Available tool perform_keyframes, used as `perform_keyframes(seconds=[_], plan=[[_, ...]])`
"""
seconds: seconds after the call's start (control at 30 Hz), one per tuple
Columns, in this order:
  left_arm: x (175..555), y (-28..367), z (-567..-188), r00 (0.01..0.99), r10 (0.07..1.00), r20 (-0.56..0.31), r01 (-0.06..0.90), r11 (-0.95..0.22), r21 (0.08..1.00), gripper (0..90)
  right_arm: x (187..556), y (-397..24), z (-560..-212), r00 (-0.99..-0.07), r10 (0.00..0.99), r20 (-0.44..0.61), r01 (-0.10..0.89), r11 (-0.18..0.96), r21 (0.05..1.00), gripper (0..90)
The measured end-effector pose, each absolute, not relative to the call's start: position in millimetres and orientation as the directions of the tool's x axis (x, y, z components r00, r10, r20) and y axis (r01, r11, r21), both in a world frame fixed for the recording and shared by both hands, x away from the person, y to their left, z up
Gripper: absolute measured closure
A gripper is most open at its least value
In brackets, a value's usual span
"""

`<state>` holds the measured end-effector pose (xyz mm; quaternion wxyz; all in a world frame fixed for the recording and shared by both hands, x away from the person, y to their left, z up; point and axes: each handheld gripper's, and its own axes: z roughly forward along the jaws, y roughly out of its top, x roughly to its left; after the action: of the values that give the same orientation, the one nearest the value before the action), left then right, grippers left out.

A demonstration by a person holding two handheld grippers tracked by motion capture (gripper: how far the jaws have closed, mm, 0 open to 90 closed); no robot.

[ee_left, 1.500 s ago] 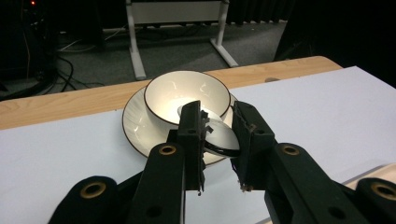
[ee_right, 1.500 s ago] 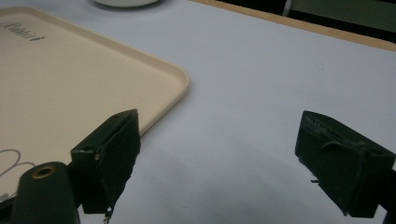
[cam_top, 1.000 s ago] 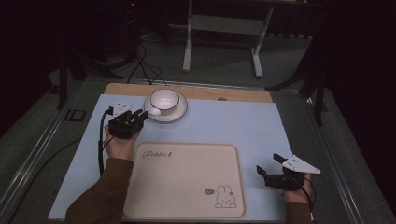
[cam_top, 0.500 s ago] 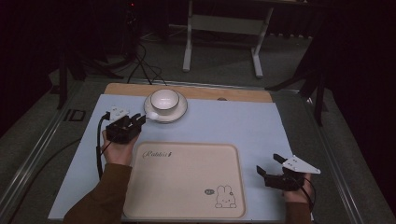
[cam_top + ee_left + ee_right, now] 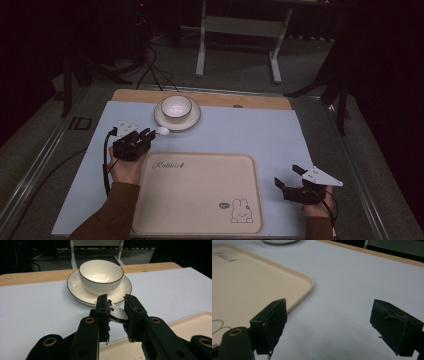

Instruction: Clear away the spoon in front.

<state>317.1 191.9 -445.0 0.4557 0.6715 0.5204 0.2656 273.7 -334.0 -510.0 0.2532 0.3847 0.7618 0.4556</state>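
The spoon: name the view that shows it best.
The left gripper view: the white spoon sits large between the left gripper jaws, which grip it. The high view shows it as a small white tip beside the saucer.
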Motion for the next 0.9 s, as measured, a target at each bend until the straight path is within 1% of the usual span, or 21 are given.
perform_keyframes(seconds=[0.5,0.7,0.73,0.9], plan=[[305,191,-456,0.317,0.941,-0.114,0.474,-0.053,0.879,74.7,273,-334,-510,-0.575,0.817,-0.036,0.354,0.288,0.89,13.9],[297,194,-464,0.308,0.943,-0.125,0.491,-0.045,0.87,74.7,274,-334,-510,-0.574,0.818,-0.036,0.354,0.287,0.89,13.8],[292,195,-467,0.307,0.941,-0.144,0.501,-0.031,0.865,74.7,274,-334,-510,-0.574,0.818,-0.036,0.354,0.287,0.89,13.8],[283,194,-469,0.304,0.942,-0.14,0.505,-0.035,0.862,74.7,273,-334,-510,-0.574,0.818,-0.035,0.355,0.287,0.89,13.9]])
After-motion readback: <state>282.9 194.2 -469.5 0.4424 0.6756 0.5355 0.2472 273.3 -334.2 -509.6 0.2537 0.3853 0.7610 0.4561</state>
